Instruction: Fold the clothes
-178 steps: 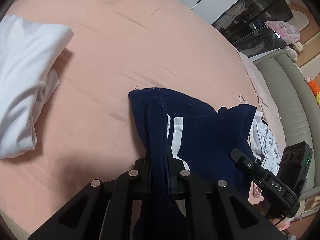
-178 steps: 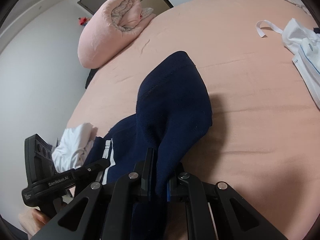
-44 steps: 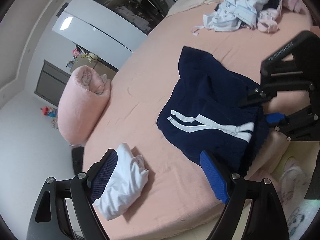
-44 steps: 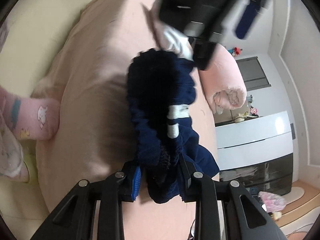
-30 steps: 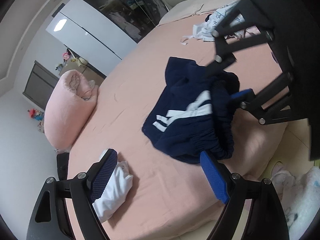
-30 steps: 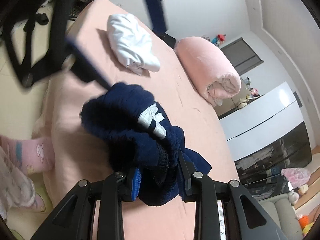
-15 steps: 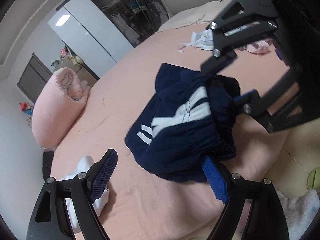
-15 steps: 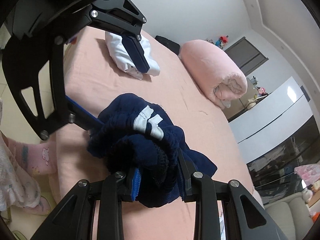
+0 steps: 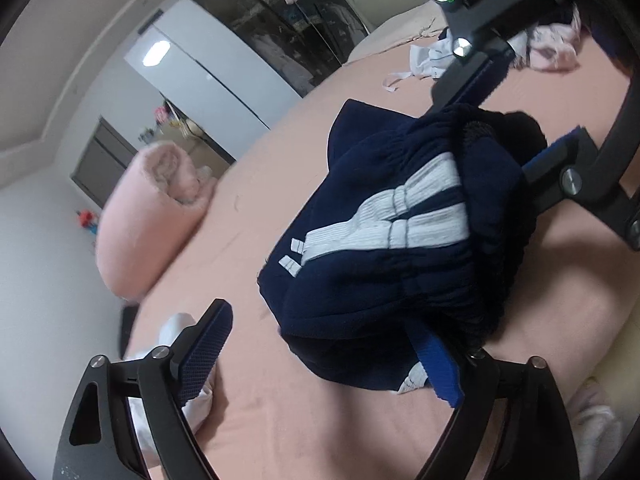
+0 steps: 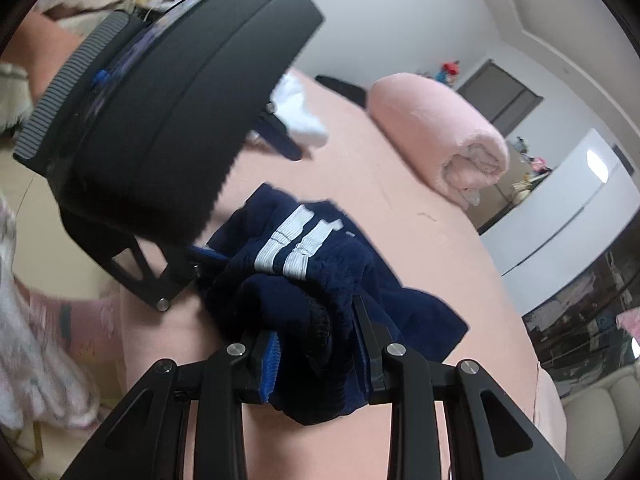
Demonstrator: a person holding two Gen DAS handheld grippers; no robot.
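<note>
Gripping: the right gripper [image 10: 316, 354] has its jaws closed on a thick bunch of the navy shorts [image 9: 384, 240] at the gathered waistband end.
Left gripper [image 9: 320, 356]: jaws spread wide, holding nothing; one blue pad sits under the near hem of the shorts, the other stands well apart over the folded white garment [image 9: 188, 368].
Shorts: bunched and partly lifted off the pink bed [image 9: 304, 416], white side stripes facing up, far leg trailing flat on the sheet.
Near edge: the bed's rounded edge runs just below and right of the shorts, floor beyond it.
Open room: bare pink sheet stretches from the shorts toward the rolled pink blanket [image 10: 440, 136].
Far corner: a loose clothes pile [image 9: 532, 48] lies well apart from the shorts.
</note>
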